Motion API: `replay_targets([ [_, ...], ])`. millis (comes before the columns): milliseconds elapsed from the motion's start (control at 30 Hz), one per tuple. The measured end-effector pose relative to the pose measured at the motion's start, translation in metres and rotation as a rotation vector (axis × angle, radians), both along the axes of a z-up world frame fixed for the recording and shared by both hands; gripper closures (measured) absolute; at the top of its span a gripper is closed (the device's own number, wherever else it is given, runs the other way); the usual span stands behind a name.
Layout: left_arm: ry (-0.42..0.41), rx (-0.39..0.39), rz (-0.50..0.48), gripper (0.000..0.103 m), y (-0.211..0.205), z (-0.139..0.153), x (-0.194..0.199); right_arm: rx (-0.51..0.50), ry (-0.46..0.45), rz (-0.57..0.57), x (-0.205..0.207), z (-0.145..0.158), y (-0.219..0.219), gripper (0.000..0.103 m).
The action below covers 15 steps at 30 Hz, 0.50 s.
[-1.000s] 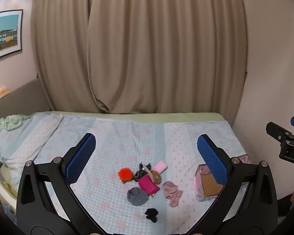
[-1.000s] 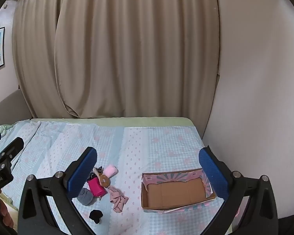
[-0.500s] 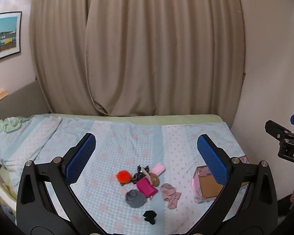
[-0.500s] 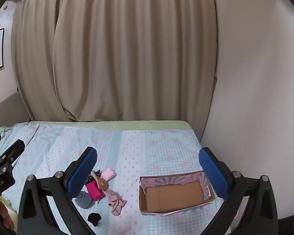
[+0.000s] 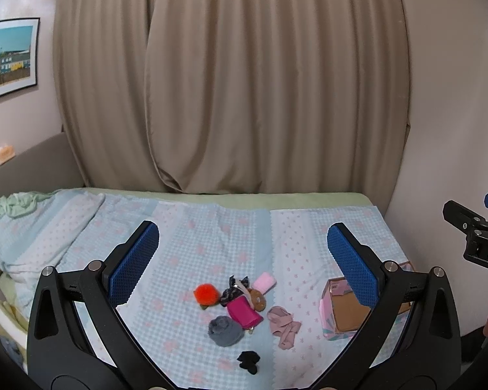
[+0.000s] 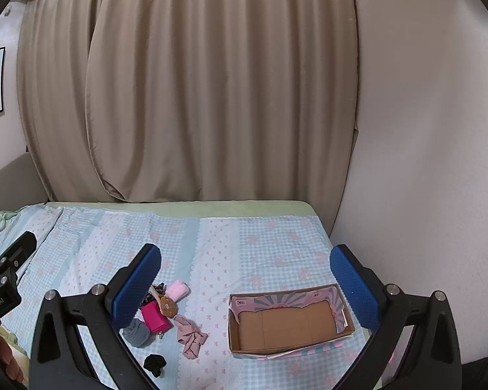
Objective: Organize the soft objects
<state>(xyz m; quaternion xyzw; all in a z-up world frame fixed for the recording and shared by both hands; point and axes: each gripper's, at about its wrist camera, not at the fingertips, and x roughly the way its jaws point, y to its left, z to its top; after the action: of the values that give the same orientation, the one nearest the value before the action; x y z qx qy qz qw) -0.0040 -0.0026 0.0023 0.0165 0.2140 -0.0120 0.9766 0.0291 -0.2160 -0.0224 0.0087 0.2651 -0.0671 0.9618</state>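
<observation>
Both claws hang above the bed with nothing between their blue pads: the left gripper [image 5: 240, 247] has its fingers spread wide apart across the lower half of its frame, and the right gripper [image 6: 244, 266] is spread just as wide in its own view. On the checked blue bedspread [image 5: 211, 227] a small heap of soft things lies low and centre in the left view: an orange pompom [image 5: 206, 294], a pale pink roll [image 5: 264, 282], a magenta pouch [image 5: 243, 312] touching a brown plush [image 5: 258, 299], a grey sock bundle [image 5: 225, 331] just below them, a dusty pink sock [image 5: 283, 325] to their right and a black scrunchie [image 5: 249, 361] nearest the bottom edge. The open cardboard box [image 6: 341, 302], pink-patterned on its walls, sits at lower right of the right view, apart from the heap, its brown floor bare. Beige curtains [image 6: 195, 97] fill the upper frame
</observation>
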Motion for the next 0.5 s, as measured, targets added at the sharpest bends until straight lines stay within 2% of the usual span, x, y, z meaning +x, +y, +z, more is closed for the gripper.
replay_targets([
  [500,-0.002,0.006,0.013,0.000,-0.0020,0.0023,0.0025,0.009,0.006,-0.008,-0.0025,0.0003,-0.0013,0.000],
])
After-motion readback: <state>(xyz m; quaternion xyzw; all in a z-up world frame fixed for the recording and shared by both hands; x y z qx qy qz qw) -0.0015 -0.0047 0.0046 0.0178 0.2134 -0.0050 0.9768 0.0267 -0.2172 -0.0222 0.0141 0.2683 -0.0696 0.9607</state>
